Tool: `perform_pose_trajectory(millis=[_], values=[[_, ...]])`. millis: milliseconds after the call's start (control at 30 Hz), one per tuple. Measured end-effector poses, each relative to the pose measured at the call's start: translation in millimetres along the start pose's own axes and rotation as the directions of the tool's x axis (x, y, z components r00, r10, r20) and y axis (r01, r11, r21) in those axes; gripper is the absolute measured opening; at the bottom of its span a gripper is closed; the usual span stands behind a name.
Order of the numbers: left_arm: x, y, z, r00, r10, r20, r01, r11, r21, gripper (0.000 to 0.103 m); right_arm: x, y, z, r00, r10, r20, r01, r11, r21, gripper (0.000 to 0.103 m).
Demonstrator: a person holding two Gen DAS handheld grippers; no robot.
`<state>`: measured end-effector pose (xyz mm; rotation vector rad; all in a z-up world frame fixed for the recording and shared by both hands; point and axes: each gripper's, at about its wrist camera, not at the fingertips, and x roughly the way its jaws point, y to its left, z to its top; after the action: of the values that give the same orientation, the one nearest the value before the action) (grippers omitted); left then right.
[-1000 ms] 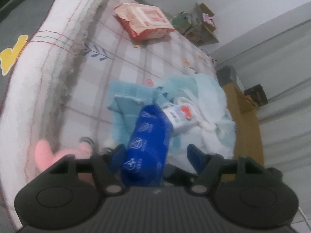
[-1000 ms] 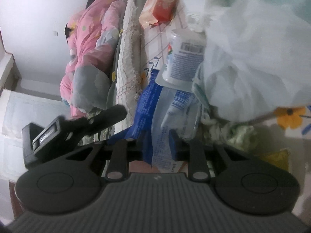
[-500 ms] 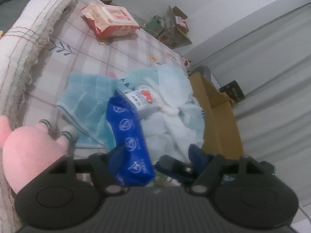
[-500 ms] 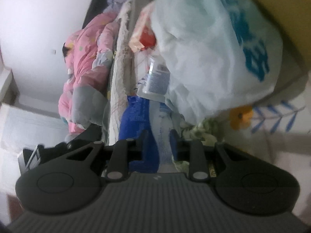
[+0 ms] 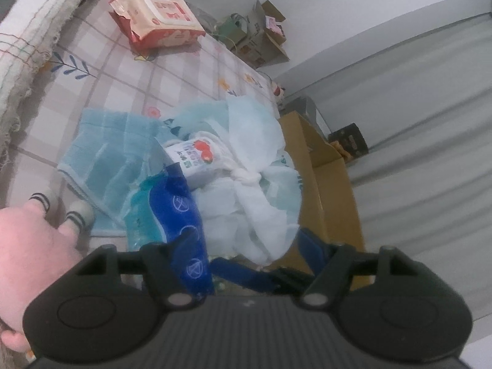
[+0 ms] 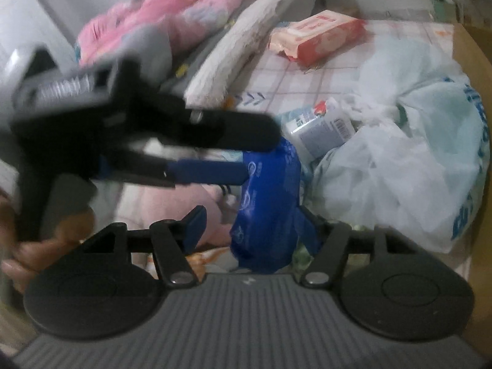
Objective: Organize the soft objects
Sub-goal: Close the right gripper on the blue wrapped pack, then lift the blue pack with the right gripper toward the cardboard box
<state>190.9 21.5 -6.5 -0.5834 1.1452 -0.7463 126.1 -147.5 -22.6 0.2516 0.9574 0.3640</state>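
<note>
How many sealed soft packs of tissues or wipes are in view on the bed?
3: a red-and-white wipes pack far back beside the white blanket; a white pack with a red print on the light blue towel; a blue plastic pack nearest. The plastic bag may hide more.

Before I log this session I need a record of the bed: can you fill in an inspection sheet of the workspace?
Surface: checked sheet, crowded.
Job's things: blue pack upright between both grippers' jaws; towel; pink plush; knotted white bag.
Clutter: red wipes pack; white container on the towel's edge.
Grippers: left gripper open, pack against one finger; right gripper jaws opening, pack between them.
Cables: nothing seen.
Surroundings: cardboard box beside the bag; curtain; pink quilt.
</note>
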Motion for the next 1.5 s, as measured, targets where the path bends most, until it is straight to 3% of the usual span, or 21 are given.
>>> perform_pose_trajectory(millis=[100, 133, 200, 333, 500, 667, 833, 1133, 1300, 1400, 1500], values=[[-0.5, -1.3, 1.2, 1.0, 0.006, 0.011, -0.006, 1.0, 0.014, 0.072, 9.5, -2.3, -0.5, 1.0, -0.023, -0.017, 0.023, 1.0, -0.009, 0.058], [-2.4, -1.0, 1.3, 1.0, 0.003, 0.018, -0.003, 1.0, 0.016, 0.072, 11.1, -6.2, -0.6, 0.999, -0.026, -0.02, 0.026, 1.0, 0.005, 0.051], [-9.2, 0.1, 1.1, 0.999, -0.001, 0.04, 0.0, 1.0, 0.024, 0.072, 13.3, -15.4, -1.6, 1.0, 0.019, -0.016, -0.018, 0.998, 0.058, 0.044], [-25.1, 1.5, -2.5, 0.996, 0.017, 0.084, -0.023, 0.998, 0.062, 0.073, 5.5, -44.0, -4.1, 1.0, 0.029, 0.012, -0.03, 0.983, 0.179, 0.032], [-36.2, 6.6, -17.9, 0.99, 0.088, 0.112, -0.102, 0.986, 0.128, 0.074, 0.0, -73.0, -10.4, 0.999, 0.049, 0.018, -0.052, 0.958, 0.283, 0.032], [-34.4, 9.2, -40.1, 0.985, 0.156, 0.078, -0.17, 0.96, 0.221, 0.074, 1.6, -76.1, -10.1, 0.998, 0.059, 0.011, -0.06, 0.954, 0.293, 0.033], [-13.7, 8.4, -55.2, 0.982, 0.189, 0.006, -0.183, 0.943, 0.278, 0.075, 2.6, -75.2, -6.3, 0.998, 0.058, 0.002, -0.056, 0.955, 0.29, 0.035], [13.3, 7.3, -56.2, 0.97, 0.244, 0.0, -0.233, 0.928, 0.29, 0.074, 11.1, -52.4, 16.5, 0.999, 0.018, -0.035, -0.011, 0.982, 0.187, 0.042], [23.3, 0.9, -58.7, 0.959, 0.285, 0.002, -0.269, 0.903, 0.335, 0.075, 28.0, -44.0, 23.2, 0.996, 0.012, -0.088, 0.0, 0.992, 0.128, 0.048], [24.4, -1.5, -60.6, 0.953, 0.301, 0.006, -0.285, 0.894, 0.345, 0.076, 37.5, -50.2, 21.9, 0.994, 0.043, -0.103, -0.025, 0.985, 0.17, 0.035], [18.4, -0.4, -61.1, 0.952, 0.305, 0.009, -0.29, 0.896, 0.337, 0.077, 33.9, -59.6, 21.3, 0.991, 0.1, -0.083, -0.077, 0.967, 0.243, 0.03]])
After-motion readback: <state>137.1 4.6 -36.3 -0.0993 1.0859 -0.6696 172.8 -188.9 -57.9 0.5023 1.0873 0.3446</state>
